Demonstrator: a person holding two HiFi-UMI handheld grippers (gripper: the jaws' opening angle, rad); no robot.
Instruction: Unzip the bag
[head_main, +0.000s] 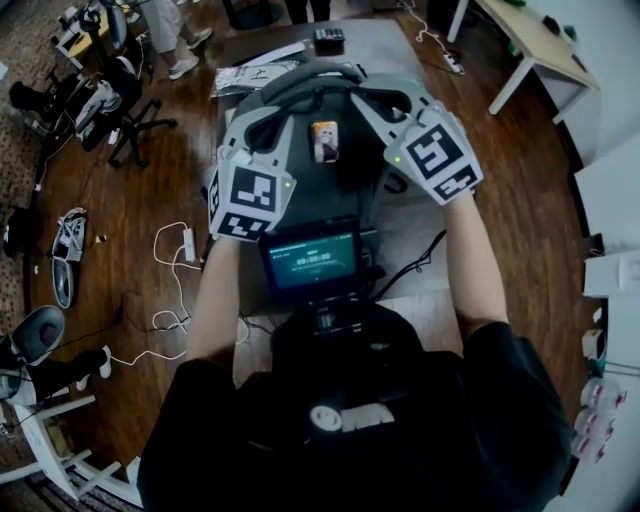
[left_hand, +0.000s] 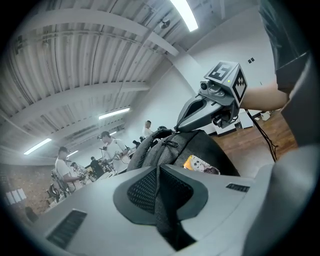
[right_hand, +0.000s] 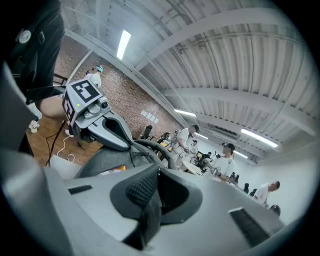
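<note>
A dark grey backpack lies on the table with a small picture card on its front and its carry handle at the far end. My left gripper reaches its upper left and my right gripper its upper right. In the left gripper view my left gripper is shut on a fold of the bag's grey fabric; a zipper pull shows beyond, under the right gripper. In the right gripper view my right gripper is shut on grey bag fabric, with the left gripper across.
The grey table also holds a black device and a clear packet of papers. A small lit screen sits near my chest. An office chair, cables and a white desk surround it. People stand in the background.
</note>
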